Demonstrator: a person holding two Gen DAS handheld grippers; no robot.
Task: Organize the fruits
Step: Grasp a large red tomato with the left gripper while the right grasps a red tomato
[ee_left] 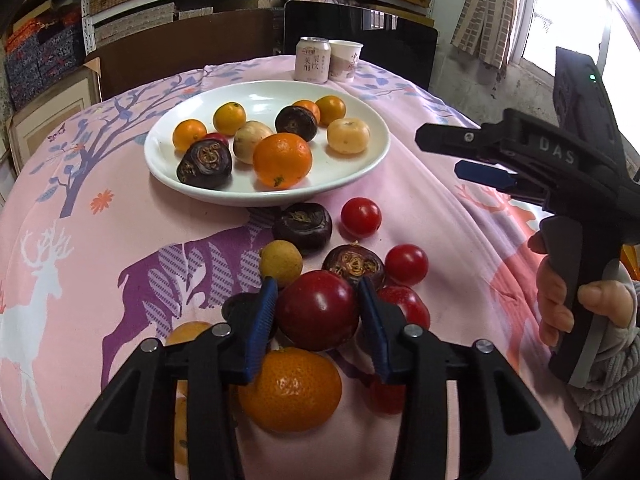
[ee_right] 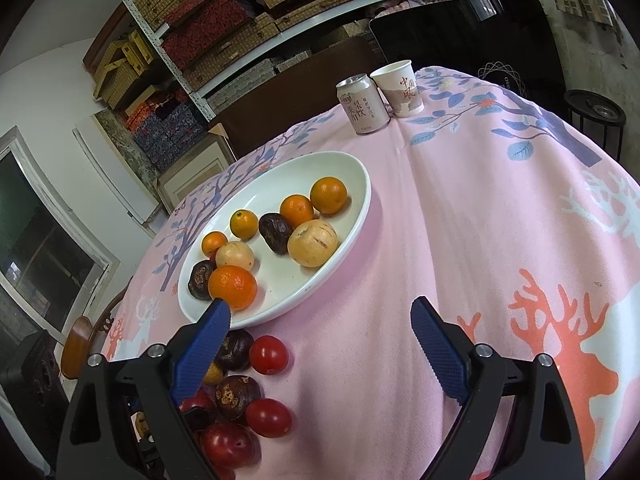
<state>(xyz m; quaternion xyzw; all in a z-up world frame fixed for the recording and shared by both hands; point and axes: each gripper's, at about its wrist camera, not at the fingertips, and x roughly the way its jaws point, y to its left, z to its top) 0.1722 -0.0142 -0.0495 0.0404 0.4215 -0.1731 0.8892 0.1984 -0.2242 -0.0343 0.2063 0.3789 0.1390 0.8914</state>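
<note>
Pink cloth (ee_left: 420, 184) printed with deer and branches covers the table under both of my claws. Nearest to me in the left wrist view, a large orange (ee_left: 290, 390) lies on the cloth right below my left gripper (ee_left: 318, 308). Its blue pads (ee_left: 262, 320) sit on either side of a glossy dark red plum (ee_left: 318, 310); the pads look to be pressing its flanks, so I read the claw as clamped on the plum, which rests low among the loose fruit.

Around it lies the rest of the pile: a second red fruit (ee_left: 404, 304) just right of the plum, a small tan longan (ee_left: 281, 263) to its left, two dark purple-brown water chestnuts (ee_left: 303, 227) with ringed tops, and two shiny cherry tomatoes (ee_left: 361, 217) beyond them.

My right gripper (ee_right: 320, 344) hovers over bare cloth to the right of that pile with its jaws spread wide and nothing between them; in the left view I see my hand (ee_left: 560, 304) wrapped around its handle.

Farther on sits a white plate (ee_left: 372, 152), shallow and oval. It holds several oranges of different sizes, the biggest one (ee_left: 282, 160) at the near edge, two more water chestnuts, and two pale yellow round fruits.

Past the plate, at the far edge of the table, a pink drink can (ee_left: 312, 60) stands upright just beside a paper cup (ee_left: 345, 60). Shelves (ee_right: 224, 12) of woven boxes fill the back wall.
</note>
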